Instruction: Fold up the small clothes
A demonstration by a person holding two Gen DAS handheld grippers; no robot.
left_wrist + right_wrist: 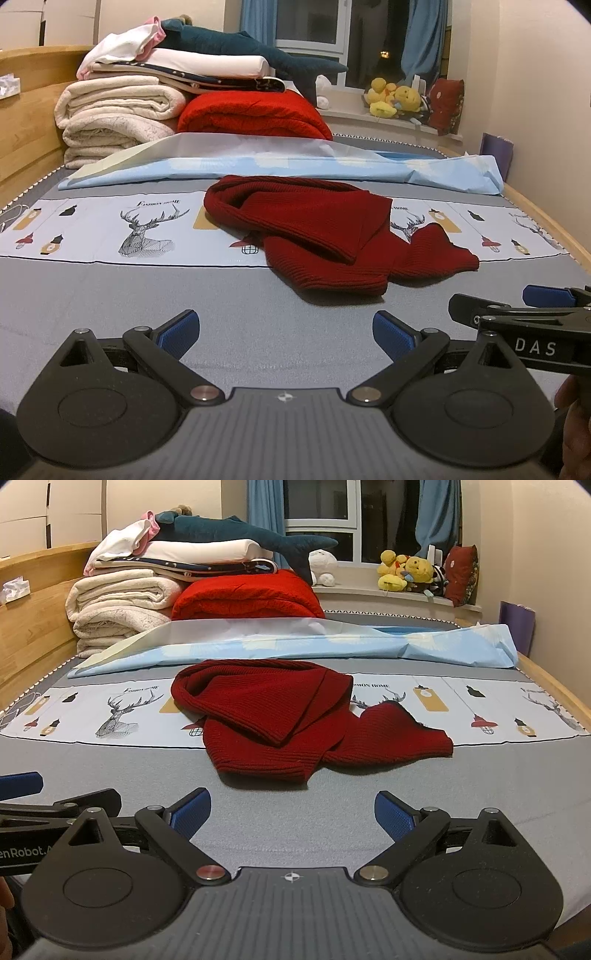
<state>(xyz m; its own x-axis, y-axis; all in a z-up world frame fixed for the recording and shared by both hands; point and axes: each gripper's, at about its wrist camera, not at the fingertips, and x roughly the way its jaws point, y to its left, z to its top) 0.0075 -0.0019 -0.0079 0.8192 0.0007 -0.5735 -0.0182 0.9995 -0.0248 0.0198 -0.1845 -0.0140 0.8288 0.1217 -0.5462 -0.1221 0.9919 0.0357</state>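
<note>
A dark red knitted sweater (325,232) lies crumpled on the bed, partly on a printed light-blue cloth with deer pictures (110,229). It also shows in the right wrist view (280,716). My left gripper (286,334) is open and empty, hovering over the grey mattress (147,295) short of the sweater. My right gripper (293,814) is open and empty, also short of the sweater's near hem. Each gripper sees the other at its side: the right one at the right edge of the left wrist view (524,314), the left one at the left edge of the right wrist view (55,805).
Folded blankets (114,118), a red quilt (255,114) and a blue plush shark (251,48) are stacked at the bed's far end. A light-blue sheet (295,166) lies behind the sweater. Wooden bed rails run along both sides. Plush toys (395,98) sit on the windowsill.
</note>
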